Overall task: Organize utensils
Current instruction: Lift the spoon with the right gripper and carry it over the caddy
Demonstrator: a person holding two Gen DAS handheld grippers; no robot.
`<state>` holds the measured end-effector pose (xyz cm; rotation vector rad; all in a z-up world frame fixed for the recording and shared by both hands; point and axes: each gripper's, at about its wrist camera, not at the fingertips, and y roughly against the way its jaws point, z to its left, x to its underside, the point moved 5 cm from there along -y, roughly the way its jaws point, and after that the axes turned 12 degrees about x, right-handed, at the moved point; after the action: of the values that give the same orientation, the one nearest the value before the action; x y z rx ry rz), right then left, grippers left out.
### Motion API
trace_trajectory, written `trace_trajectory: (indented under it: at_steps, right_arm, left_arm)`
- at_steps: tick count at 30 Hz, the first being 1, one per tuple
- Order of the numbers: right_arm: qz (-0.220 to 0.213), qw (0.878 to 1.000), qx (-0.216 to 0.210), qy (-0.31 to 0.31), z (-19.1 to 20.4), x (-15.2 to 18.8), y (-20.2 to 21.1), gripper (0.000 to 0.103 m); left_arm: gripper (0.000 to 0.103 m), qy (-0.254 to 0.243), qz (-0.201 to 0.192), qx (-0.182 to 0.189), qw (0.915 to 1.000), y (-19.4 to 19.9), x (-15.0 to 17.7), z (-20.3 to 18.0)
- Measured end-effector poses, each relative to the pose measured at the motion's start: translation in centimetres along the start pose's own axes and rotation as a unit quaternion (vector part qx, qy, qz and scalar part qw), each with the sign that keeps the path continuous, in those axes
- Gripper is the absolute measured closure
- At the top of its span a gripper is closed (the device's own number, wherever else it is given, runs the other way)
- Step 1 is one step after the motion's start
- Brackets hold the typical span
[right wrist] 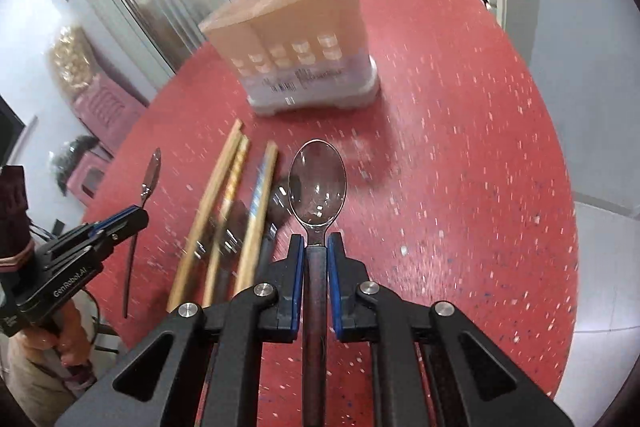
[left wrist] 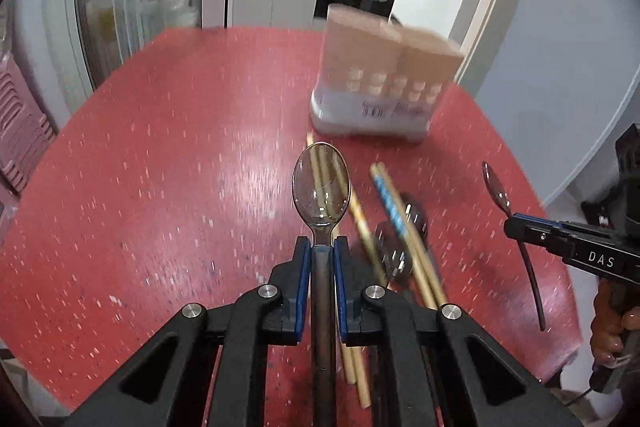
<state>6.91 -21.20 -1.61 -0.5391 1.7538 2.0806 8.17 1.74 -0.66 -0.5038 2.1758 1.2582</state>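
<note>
I have my left gripper [left wrist: 322, 247] clamped on the neck of a clear spoon [left wrist: 321, 183], bowl pointing forward, lifted off the red table [left wrist: 160, 167]. My right gripper [right wrist: 316, 243] is clamped the same way on a second clear spoon [right wrist: 317, 183]. Below and between them, near the table's near edge, the chopsticks [right wrist: 216, 211] lie in a loose bundle over more dark-handled spoons [right wrist: 276, 211], blurred. The utensil holder [left wrist: 384, 75] stands upright toward the far edge, past the chopstick tips, with bare tabletop around it.
</note>
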Motion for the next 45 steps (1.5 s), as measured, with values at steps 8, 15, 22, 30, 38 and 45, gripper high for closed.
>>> trace_trajectory:
  at_steps: [8, 15, 22, 30, 38, 45]
  right_arm:
    - [-0.056, 0.998, -0.029, -0.005, 0.4, -6.3, 3.8, 0.091]
    - [-0.123, 0.992, -0.031, -0.005, 0.9, -13.6, 4.8, 0.091]
    - [-0.191, 0.981, -0.041, -0.005, 2.2, -20.1, 4.8, 0.091]
    - [-0.229, 0.972, -0.046, -0.013, 3.0, -24.7, 1.5, 0.091]
    - [-0.247, 0.969, -0.010, 0.014, 3.2, -24.9, -3.1, 0.091]
    - [-0.252, 0.967, 0.011, 0.038, 2.5, -22.7, -5.3, 0.091]
  left_arm:
    - [0.066, -0.016, -0.056, 0.004, 0.9983, 1.5, -7.7, -1.1]
    - [0.066, -0.036, -0.102, -0.005, 0.9941, 0.1, -15.4, -2.2]
    - [0.066, -0.045, -0.139, -0.001, 0.9892, -3.1, -21.1, -2.9]
    - [0.066, -0.040, -0.177, -0.011, 0.9834, -7.9, -24.9, -1.9]
    - [0.066, -0.039, -0.196, -0.030, 0.9794, -11.8, -25.0, -0.6]
    - [0.066, -0.068, -0.194, -0.056, 0.9770, -12.8, -23.2, -0.7]
